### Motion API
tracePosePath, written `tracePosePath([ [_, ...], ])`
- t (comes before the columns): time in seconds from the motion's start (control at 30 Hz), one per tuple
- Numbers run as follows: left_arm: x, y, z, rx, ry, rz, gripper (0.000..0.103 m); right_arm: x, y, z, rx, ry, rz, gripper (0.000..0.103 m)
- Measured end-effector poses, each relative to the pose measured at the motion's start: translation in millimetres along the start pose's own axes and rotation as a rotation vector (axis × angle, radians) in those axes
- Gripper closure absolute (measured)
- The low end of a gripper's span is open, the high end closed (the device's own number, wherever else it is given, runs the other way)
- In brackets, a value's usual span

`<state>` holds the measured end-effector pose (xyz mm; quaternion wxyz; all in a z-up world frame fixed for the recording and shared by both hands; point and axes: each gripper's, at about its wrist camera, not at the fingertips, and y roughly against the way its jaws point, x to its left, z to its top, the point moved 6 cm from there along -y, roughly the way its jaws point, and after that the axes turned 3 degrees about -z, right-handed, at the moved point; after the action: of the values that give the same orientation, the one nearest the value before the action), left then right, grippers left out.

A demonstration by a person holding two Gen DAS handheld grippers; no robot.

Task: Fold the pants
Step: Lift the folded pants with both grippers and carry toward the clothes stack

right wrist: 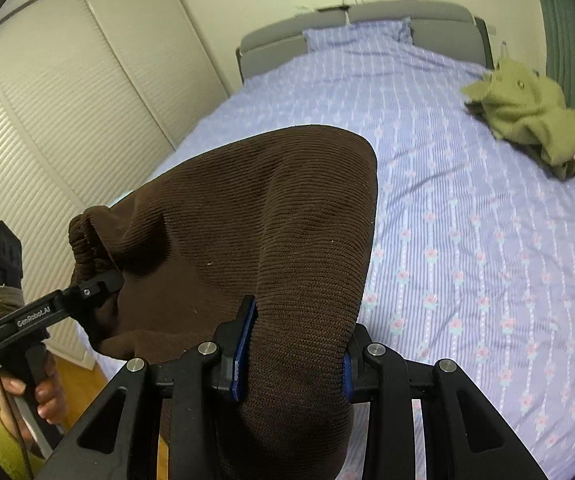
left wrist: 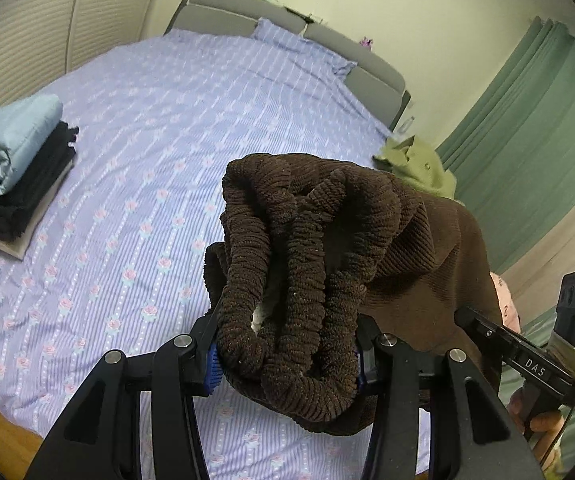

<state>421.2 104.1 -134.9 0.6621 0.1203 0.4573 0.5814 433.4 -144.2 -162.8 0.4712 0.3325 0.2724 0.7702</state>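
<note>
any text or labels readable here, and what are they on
"DAS" on the right gripper's side bar, seen from the left wrist view.
"GenRobot.AI" on the left gripper's side bar, seen from the right wrist view.
A small mark at that bar's rear end is too blurred to read.
Nothing legible on the pants.

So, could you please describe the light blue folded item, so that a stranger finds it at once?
Start at the big bed with the lilac flowered sheet. Near its left edge stands a stack of folded clothes. The light blue folded piece lies on top, the only pale item above black ones.
</note>
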Motion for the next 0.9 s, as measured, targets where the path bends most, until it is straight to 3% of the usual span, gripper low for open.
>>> tracePosePath([
  [0.23,6,38,18,-0.07,0.008,-0.008,0.057,32,19,16,-0.088,0.029,0.028,0.068],
  [0.43,44,67,35,-0.09,-0.006,-0.007,0.057,77,10,23,-0.122,0.046,0.039,0.068],
  [0.67,119,107,75,-0.131,-0.02,-0.028,0.057,157,-19,35,-0.133,0.051,0.031,0.068],
  [0.9,214,149,128,-0.09,-0.091,-0.069,0.057,263,-58,38,-0.146,-0.028,-0.017,0.068],
])
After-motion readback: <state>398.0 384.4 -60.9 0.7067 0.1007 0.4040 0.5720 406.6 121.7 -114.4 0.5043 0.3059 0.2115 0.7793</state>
